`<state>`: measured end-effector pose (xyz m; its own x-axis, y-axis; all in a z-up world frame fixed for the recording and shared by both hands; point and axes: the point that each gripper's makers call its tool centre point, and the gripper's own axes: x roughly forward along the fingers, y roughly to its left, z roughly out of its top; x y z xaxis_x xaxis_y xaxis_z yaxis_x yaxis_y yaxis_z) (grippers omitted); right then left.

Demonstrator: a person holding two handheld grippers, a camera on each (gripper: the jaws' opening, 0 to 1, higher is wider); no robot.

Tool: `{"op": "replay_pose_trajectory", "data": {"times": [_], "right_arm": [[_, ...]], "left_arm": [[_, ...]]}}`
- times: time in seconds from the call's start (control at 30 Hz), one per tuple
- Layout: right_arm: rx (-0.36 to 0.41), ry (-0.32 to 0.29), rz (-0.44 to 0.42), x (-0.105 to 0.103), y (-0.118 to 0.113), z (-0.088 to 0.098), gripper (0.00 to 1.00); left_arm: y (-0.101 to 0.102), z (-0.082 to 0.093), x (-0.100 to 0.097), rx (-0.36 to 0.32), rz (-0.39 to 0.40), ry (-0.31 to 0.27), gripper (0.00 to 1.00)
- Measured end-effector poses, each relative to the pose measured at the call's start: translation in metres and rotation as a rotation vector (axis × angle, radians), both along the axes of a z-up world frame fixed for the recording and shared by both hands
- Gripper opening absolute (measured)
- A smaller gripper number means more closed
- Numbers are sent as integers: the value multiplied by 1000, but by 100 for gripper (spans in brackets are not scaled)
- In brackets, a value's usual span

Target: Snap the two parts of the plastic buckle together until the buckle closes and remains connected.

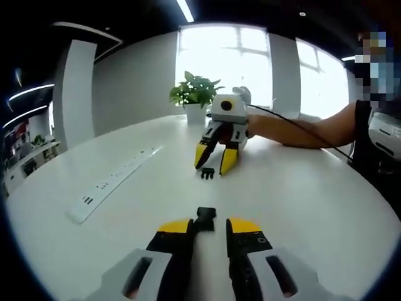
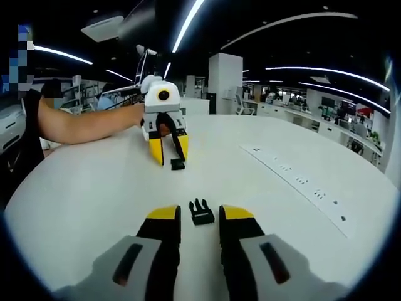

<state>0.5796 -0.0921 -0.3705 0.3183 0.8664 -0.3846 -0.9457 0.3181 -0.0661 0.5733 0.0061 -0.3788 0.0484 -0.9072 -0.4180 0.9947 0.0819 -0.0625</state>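
Two black buckle halves lie on the white table [image 1: 313, 207]. The socket half [image 1: 204, 217] rests between the tips of my left gripper [image 1: 210, 227], whose jaws are open around it. Farther off, the pronged half [image 1: 207, 173] lies just under my right gripper [image 1: 213, 167], also open, held by a person's arm [image 1: 301, 128]. In the right gripper view the pronged half [image 2: 200, 212] sits between the open jaws of my right gripper [image 2: 202, 217]. Across the table my left gripper [image 2: 168, 162] faces it with the socket half [image 2: 178, 164] at its tips. The halves are apart.
A long white power strip [image 1: 113, 182] [image 2: 294, 179] lies flat along one side of the table [image 2: 81, 188]. A potted plant [image 1: 195, 94] stands at the table's far edge by the windows. A black cable [image 1: 301, 128] runs over the arm. Office desks stand behind.
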Motion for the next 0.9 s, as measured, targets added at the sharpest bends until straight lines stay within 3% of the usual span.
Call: {"op": "replay_pose_trajectory", "data": {"times": [0.9], "right_arm": [[1, 18, 13, 0, 2, -3, 17]], "left_arm": [[0, -2, 1, 2, 12, 7, 17]]}}
